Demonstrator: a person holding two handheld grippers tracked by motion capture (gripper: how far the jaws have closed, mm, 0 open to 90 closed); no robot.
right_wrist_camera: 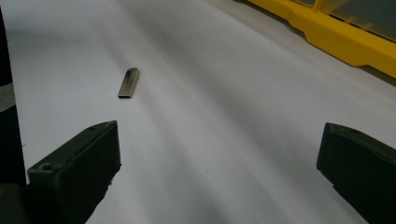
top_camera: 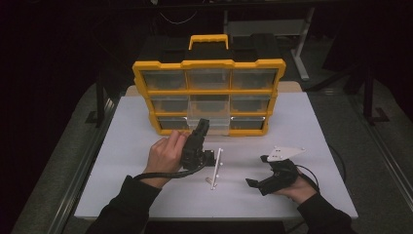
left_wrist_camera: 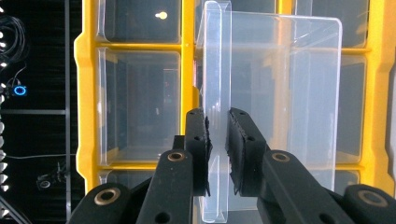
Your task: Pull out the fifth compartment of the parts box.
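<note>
The left gripper (top_camera: 197, 141), at the left of the tabletop (top_camera: 131, 146), reaches forward to the yellow organizer (top_camera: 209, 63) that stands upright at the far edge. Its jaws are pinched narrow on the front lip of a clear plastic drawer (top_camera: 208, 117), the middle one of the bottom row. In the left gripper view the left gripper (left_wrist_camera: 218, 154) has that thin clear wall clamped between its two pads, and the drawer (left_wrist_camera: 280, 102) juts out of the yellow frame (left_wrist_camera: 187, 70) toward the camera. Judged step: the drawer is part-way drawn out, the grip already made. The next move probably calls for a straight pull along the drawer's own line, toward the person, without twist, since the lip is thin and the plastic slick; a tilt could jam the drawer in its slot or tip the organizer forward. Nearer the middle of the tabletop lies a slim white bar (top_camera: 216, 168), just beside the left hand's gripper, untouched. Right of it rests the right gripper (top_camera: 263, 181), low on the tabletop, jaws spread wide with nothing between them. In the right gripper view a small metal USB stick (right_wrist_camera: 129, 83) lies flat on the white surface ahead of those jaws, well apart from them, with the organizer's base (right_wrist_camera: 341, 42) at upper right. Presumably the stick is destined for the drawer.
</note>
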